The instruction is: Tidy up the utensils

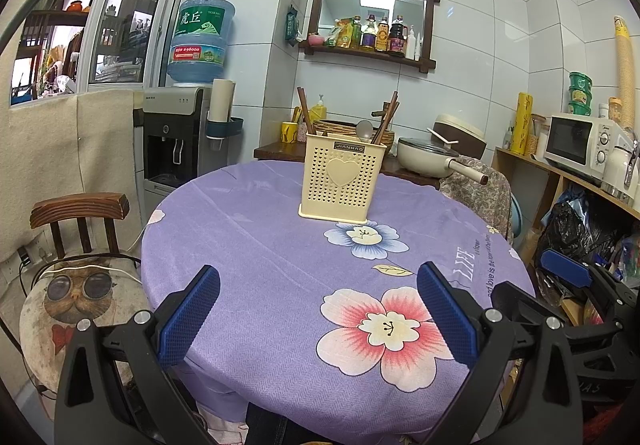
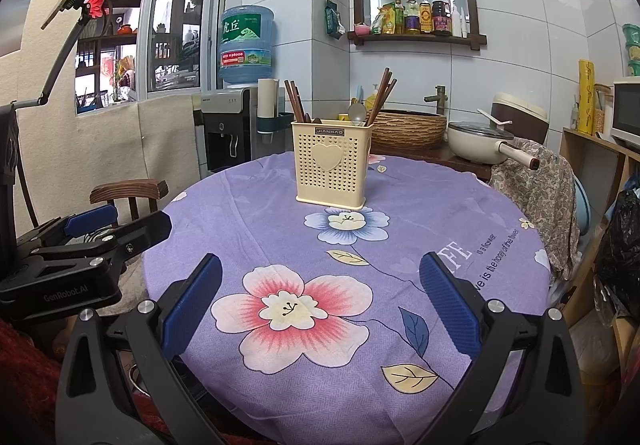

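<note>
Near, the left gripper (image 1: 318, 309) and right gripper (image 2: 320, 301) hang spread and empty over the bare cloth (image 2: 400, 205), and far on it the holder (image 2: 331, 165) keeps chopsticks (image 2: 380, 95) and spoon (image 2: 357, 112), so little seems left.

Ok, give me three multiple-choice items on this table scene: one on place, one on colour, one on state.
1. Where does the utensil holder stand?
A. on the tablecloth
B. on the chair
C. on the microwave

2. What colour is the holder?
A. blue
B. cream
C. black

3. How are the left gripper and right gripper?
A. both open, empty
B. both shut
C. each holding a spoon

A: it sits on the purple floral cloth. B: its perforated walls are cream. A: wide gaps, nothing between the pads.
</note>
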A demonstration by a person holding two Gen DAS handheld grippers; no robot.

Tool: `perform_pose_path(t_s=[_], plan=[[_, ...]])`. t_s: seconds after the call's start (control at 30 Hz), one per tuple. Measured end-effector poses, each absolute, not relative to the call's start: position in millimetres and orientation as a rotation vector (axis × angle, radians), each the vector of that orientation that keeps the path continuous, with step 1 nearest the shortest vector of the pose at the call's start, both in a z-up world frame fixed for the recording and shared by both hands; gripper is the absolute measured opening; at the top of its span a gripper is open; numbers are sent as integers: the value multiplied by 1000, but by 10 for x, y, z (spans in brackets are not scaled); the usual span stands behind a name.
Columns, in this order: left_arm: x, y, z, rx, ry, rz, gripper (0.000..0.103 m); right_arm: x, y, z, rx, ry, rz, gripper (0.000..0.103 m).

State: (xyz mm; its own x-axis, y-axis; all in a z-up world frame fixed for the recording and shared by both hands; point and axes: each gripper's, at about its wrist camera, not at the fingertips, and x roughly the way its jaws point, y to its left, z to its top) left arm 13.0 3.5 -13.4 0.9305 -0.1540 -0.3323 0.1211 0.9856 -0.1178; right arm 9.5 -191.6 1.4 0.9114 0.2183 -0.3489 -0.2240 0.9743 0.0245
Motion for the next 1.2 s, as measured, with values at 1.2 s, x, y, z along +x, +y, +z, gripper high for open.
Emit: perform_pose_path(t_s=[1.2], plan=[[112, 80, -155, -96, 344, -126, 97, 106, -1931, 0, -17, 360, 233, 97]])
